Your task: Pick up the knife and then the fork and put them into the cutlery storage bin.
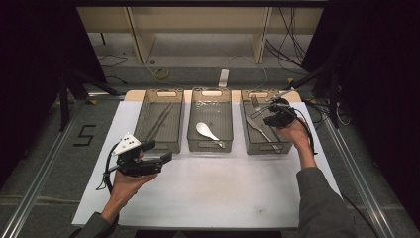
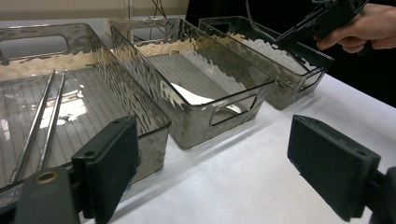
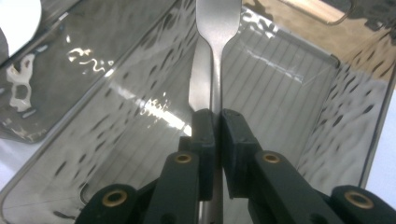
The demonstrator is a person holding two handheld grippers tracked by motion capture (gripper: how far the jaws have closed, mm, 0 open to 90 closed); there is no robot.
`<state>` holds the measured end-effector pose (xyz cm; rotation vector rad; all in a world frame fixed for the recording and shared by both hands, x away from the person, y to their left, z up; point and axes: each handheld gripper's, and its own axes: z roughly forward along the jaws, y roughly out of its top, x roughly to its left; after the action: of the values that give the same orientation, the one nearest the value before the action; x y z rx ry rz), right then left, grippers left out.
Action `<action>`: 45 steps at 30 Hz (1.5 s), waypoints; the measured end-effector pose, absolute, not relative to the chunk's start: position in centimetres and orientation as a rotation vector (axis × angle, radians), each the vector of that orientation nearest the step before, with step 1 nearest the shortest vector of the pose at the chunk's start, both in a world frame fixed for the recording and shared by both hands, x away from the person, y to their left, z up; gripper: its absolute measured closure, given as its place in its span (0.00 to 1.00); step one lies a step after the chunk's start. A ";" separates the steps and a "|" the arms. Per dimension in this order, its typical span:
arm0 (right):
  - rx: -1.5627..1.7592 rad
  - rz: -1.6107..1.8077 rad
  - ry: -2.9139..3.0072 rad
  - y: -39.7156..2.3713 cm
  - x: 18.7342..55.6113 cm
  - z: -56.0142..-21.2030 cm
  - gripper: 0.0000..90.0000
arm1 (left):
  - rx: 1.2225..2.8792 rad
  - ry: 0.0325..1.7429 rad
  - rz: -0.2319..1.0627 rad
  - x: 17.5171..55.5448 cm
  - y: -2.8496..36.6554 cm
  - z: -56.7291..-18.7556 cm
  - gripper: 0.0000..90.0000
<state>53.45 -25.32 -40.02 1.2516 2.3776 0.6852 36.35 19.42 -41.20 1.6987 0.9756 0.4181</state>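
Note:
Three clear grey bins stand side by side on the white mat. The left bin (image 1: 174,145) (image 2: 154,135) holds metal chopsticks (image 1: 158,121) (image 2: 42,121). A white spoon (image 1: 207,130) (image 2: 191,95) lies in the middle bin (image 1: 210,147). My right gripper (image 1: 271,113) (image 3: 218,116) hovers over the right bin (image 1: 261,148) (image 3: 327,121), shut on the handle of a metal fork (image 1: 256,105) (image 3: 217,28). Another fork (image 1: 260,130) lies in that bin. In front of the left bin, my left gripper (image 1: 159,150) (image 2: 215,158) stands open with nothing between its jaws.
The white mat (image 1: 213,193) stretches bare in front of the bins. Behind the table are wooden shelf legs (image 1: 260,39) and cables (image 1: 161,73) on the floor. Metal rails (image 1: 356,173) run along both sides.

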 end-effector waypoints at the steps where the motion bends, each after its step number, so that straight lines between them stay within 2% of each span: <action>1: 1.256 0.679 2.378 -25.3 53.5 -40.1 0.94 | 1.699 0.975 0.418 36.4 19.4 -41.2 0.18; 29: 1.327 0.595 2.405 -24.9 53.9 -41.1 0.92 | 1.698 0.977 0.417 36.3 19.5 -41.2 0.18; 37: 1.341 0.650 2.383 -25.1 53.7 -40.3 0.77 | 1.699 0.978 0.416 36.3 19.4 -41.2 0.18; 40: 1.360 0.685 2.379 -25.2 53.5 -40.1 0.69 | 1.701 0.976 0.416 36.3 19.4 -41.2 0.18; 45: 1.363 0.765 2.381 -24.8 52.8 -39.5 0.62 | 1.700 0.977 0.416 36.3 19.4 -41.2 0.18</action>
<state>52.85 -24.85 -39.53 1.3631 2.3814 0.7652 36.35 19.44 -41.23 1.7001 0.9773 0.4162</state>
